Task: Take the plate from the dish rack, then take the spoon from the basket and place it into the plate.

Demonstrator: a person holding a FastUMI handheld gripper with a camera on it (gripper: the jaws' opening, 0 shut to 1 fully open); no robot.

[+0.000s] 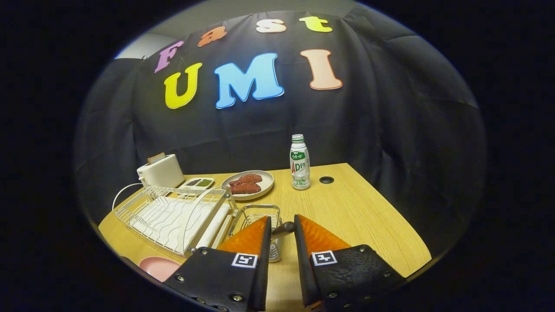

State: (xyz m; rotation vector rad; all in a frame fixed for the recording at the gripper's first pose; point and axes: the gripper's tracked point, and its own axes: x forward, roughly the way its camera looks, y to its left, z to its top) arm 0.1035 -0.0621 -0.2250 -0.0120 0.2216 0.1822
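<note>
A: What carries the scene?
B: A light wood-grain counter [355, 208] before the black cloth wall. On it, largest first: a white wire dish rack [173, 216] with a white drip tray, then a white toaster [161, 171] behind the rack, its cord looping off the near edge.

A: And the smaller pieces?
B: A round beige plate holding red meat slices [252, 183] stands beyond the rack, with a small white two-part dish of dark and green bits [197, 183] beside it. A white milk-drink bottle with a green label [299, 162] stands upright near the plate, a dark round cable hole [326, 180] in the counter just beside it.

A: Where are the task's things?
B: The pink round plate [158, 266] lies flat on the counter below the dish rack's near corner, just beside the gripper's left finger. The clear-walled wire basket [260, 216] sits against the rack's end, partly hidden behind that same finger.

A: The spoon?
B: A dark rounded spoon end [284, 228] shows between the fingertips, above the basket.

A: So what is the gripper [282, 229] doing?
B: Its fingers are drawn narrow, both tips pressing on that spoon end.
</note>
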